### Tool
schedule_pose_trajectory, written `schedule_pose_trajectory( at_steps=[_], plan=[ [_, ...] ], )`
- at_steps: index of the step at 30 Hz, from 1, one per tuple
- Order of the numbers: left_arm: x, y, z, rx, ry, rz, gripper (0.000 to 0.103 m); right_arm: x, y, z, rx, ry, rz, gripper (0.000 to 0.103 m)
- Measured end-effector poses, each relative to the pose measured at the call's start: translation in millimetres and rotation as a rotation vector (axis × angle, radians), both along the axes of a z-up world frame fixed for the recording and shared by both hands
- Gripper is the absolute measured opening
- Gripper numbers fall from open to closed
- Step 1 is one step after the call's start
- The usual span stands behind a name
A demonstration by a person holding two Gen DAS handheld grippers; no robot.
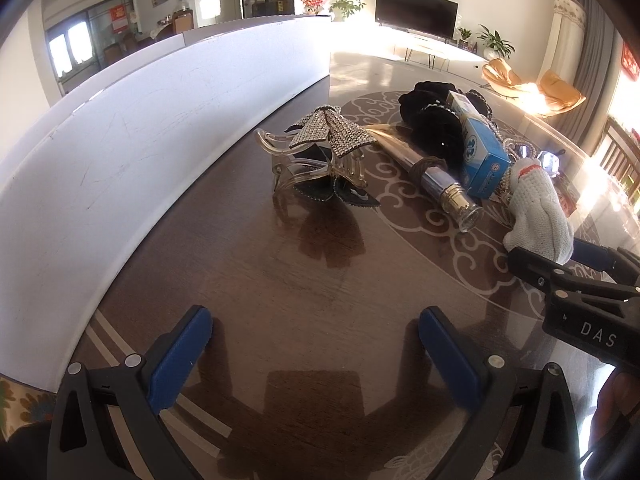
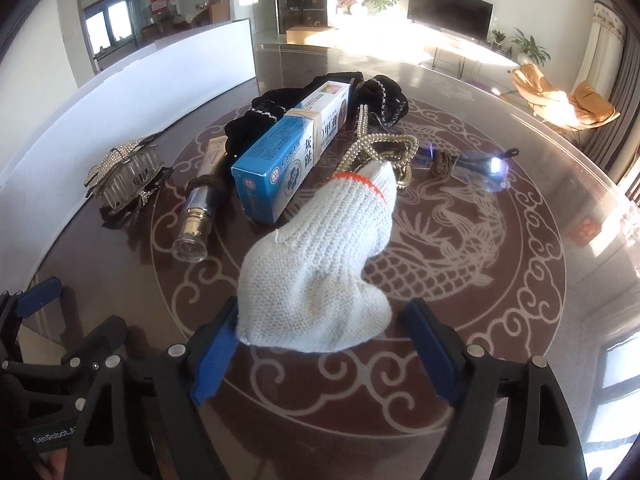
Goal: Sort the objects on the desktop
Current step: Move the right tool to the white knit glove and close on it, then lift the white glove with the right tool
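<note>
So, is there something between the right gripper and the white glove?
Nothing visible. The white glove already lies between the open fingers of the right gripper; its near end touches the left finger, the other stands apart.

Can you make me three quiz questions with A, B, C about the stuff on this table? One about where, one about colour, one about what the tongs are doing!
1. What does the blue box lie on?
A. black fabric
B. white glove
C. hair clip

2. What colour is the glove's cuff trim?
A. green
B. orange
C. purple

3. The left tongs are:
A. gripping the tube
B. open, empty
C. holding the glove

Answers: 1 A, its far end rests on black fabric. 2 B, an orange line rings the cuff. 3 B, only bare table shows between them.
</note>
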State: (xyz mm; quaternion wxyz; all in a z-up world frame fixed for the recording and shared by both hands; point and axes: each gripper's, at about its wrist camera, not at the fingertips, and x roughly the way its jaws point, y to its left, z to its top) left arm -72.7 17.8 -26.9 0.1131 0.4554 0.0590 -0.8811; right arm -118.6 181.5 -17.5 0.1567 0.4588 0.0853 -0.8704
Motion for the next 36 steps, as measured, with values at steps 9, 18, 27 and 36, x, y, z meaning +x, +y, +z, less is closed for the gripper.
schedule_pose_trajectory(
  at_steps=[9,18,27,36],
  plan=[
    [0,0,0,0.0,0.0,0.0,0.103,-1,-2,2,-0.006,0.017,0.02,0.068],
    [0,0,0,0.0,0.0,0.0,0.103,2,-2,4,-0.003,0.021,0.013,0.06],
    [0,0,0,0.0,0.0,0.0,0.103,21,17,4,0.015,0.041,-0.047,0.059],
    [0,0,0,0.0,0.001,0.0,0.103,36,34,3,0.039,0.07,-0.045,0.06]
  ],
)
